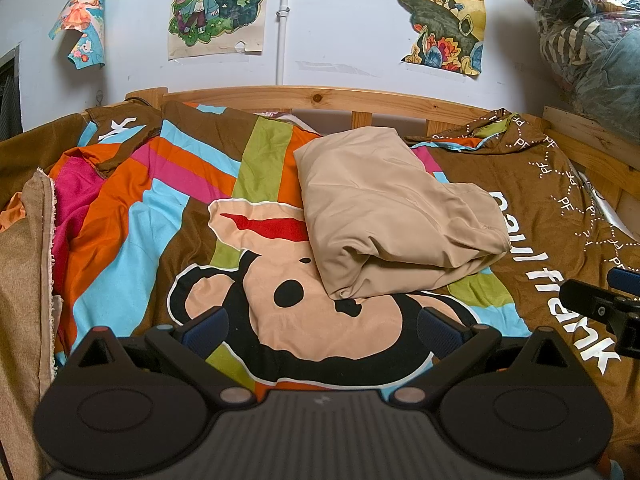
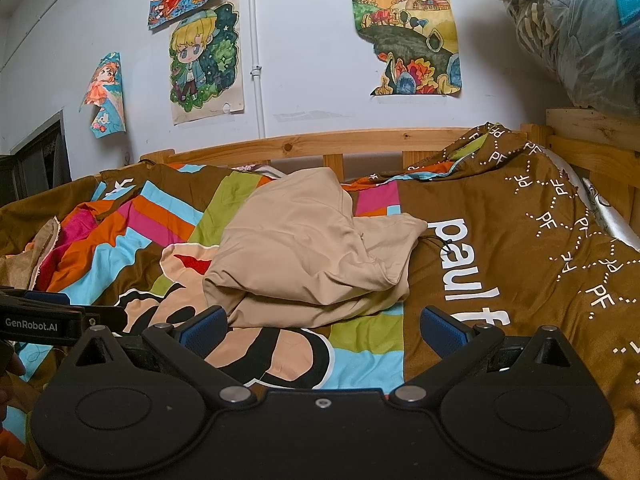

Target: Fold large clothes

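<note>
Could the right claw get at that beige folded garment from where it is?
Probably yes. The right claw is open and empty, pointing at the beige garment, which lies uncovered on the bedspread with nothing between them.

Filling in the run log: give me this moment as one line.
garment: beige garment folded in a bundle on bedspread | left gripper: open, empty, short of it | right gripper: open, empty, near its front edge
</note>
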{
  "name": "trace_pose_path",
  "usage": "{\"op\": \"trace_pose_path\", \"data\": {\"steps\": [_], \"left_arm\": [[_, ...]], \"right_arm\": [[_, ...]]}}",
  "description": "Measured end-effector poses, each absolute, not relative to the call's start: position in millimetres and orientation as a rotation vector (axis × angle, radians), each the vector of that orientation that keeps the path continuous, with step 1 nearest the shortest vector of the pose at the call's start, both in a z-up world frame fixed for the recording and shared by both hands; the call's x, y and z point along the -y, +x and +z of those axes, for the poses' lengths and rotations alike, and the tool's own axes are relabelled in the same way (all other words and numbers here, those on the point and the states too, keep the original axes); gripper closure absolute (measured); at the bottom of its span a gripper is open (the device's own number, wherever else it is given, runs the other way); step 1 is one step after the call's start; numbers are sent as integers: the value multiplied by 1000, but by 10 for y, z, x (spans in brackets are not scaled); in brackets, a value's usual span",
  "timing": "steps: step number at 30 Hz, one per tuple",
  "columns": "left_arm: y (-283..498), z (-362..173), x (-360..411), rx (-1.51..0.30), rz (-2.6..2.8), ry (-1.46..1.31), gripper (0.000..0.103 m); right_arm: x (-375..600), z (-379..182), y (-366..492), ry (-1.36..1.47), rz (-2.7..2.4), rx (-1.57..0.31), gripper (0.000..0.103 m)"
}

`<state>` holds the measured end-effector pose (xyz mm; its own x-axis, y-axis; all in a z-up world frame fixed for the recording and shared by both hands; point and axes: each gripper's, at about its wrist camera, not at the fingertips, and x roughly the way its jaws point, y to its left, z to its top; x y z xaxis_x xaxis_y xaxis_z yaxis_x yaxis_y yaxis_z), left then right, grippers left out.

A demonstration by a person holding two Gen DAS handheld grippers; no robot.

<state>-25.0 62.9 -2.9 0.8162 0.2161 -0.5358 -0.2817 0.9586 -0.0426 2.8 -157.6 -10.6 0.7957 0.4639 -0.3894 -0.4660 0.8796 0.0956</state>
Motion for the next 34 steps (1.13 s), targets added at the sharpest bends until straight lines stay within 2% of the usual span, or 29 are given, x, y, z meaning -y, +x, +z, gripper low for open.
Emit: {"op": "trace_pose_path", "data": {"steps": [34], "left_arm": [[-239, -6, -615, -548, 285, -34, 1]], "right_arm": [[1574, -132, 15, -5, 497, -417, 1]]}}
